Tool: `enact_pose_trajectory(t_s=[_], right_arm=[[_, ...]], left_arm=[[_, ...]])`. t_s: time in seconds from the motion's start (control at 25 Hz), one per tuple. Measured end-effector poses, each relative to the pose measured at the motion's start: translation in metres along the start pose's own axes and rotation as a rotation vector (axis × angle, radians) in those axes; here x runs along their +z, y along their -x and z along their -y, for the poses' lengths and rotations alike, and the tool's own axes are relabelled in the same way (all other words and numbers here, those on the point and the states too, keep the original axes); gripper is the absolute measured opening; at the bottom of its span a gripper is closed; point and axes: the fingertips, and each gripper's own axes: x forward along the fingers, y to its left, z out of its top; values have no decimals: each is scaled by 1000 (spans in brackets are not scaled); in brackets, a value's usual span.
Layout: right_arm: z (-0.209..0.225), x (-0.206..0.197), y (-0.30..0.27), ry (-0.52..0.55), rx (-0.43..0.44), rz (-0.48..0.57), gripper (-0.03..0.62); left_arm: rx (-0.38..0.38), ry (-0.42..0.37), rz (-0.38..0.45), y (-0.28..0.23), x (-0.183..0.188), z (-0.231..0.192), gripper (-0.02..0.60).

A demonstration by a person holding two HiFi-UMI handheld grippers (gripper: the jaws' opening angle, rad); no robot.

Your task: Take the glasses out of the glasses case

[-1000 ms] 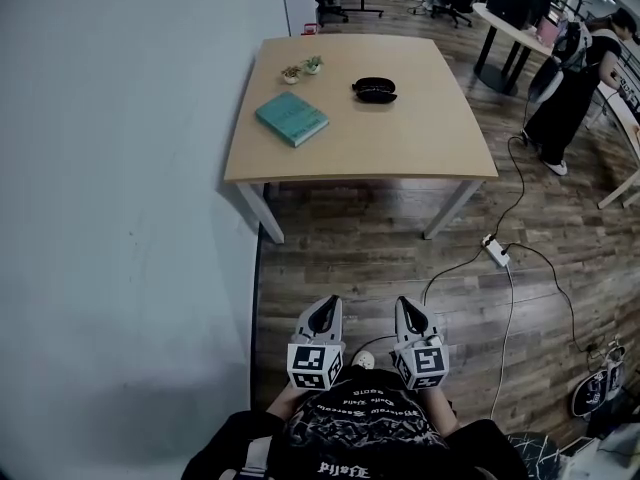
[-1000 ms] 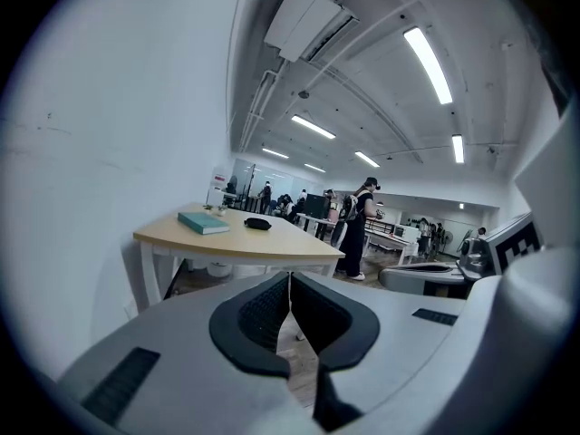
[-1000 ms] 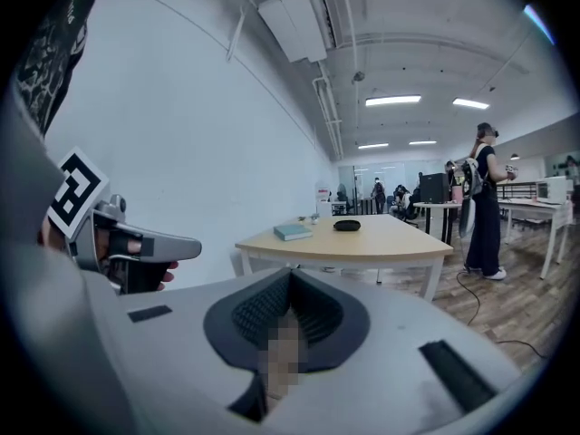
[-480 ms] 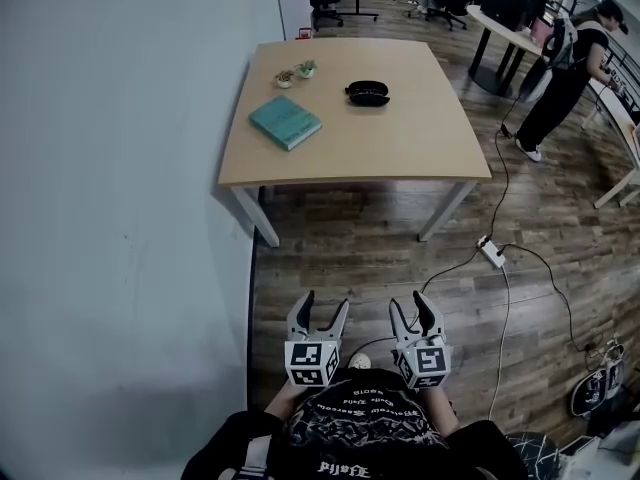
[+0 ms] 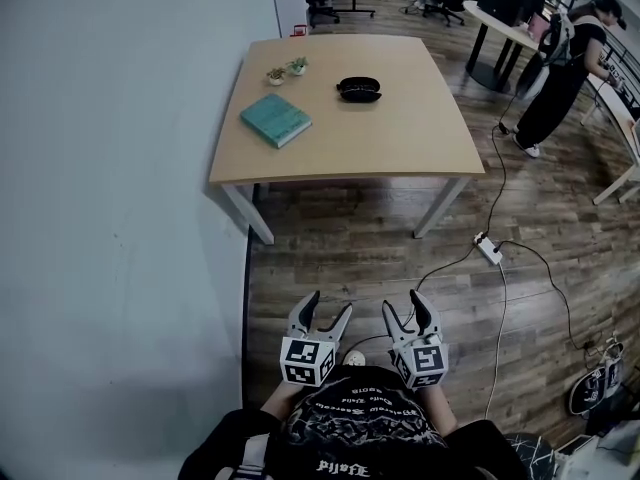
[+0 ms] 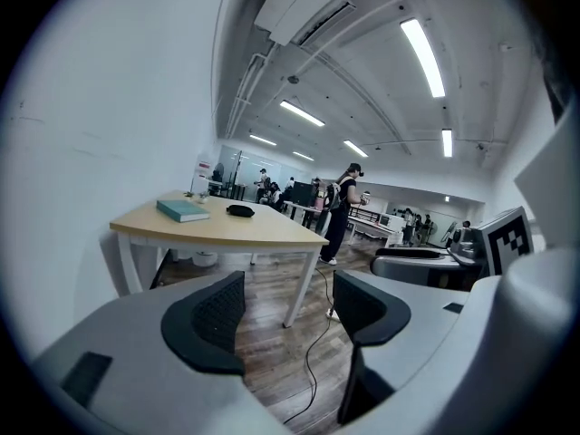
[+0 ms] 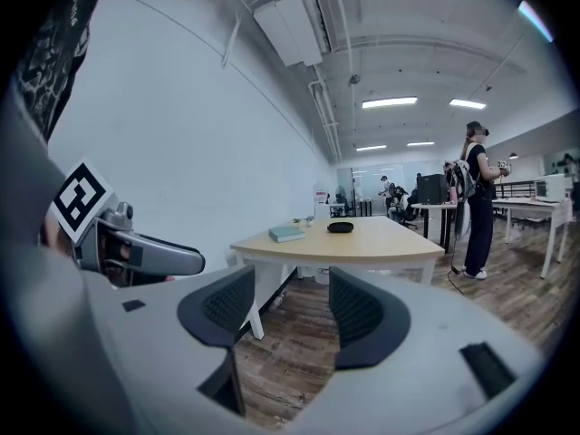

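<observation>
We hold left gripper [image 5: 330,304] and right gripper [image 5: 404,304] released, empty.
Their jaws just opened; glasses case [image 5: 359,89], upper centre, too small to see inside.

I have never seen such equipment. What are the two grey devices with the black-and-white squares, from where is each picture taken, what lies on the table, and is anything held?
No robot is here: a person holds a grey two-finger tool in each hand, the left gripper and the right gripper. The head view comes from a camera on the person's head, looking down; the two gripper views come from cameras riding on each gripper, looking along its fingers. Some way ahead stands a light wooden table with a black oval glasses case, a teal book and two small potted plants. Nothing is held: both pairs of fingers have just been opening and stand apart, empty.
</observation>
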Motion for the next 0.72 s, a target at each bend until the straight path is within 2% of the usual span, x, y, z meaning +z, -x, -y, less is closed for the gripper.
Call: enact_pose_trajectory(t_s=[0.24, 0.4, 0.44, 0.72], right_arm=[[15, -12, 3, -31, 11, -15, 267], [12, -18, 2, -34, 38, -33, 256], [12, -17, 0, -32, 41, -33, 240], [26, -17, -29, -9, 45, -70, 239]], left_arm=[[8, -10, 4, -12, -5, 15, 313], [38, -10, 7, -15, -5, 10, 313], [34, -9, 5, -19, -5, 9, 313], [-11, -11, -21, -60, -1, 6, 313]])
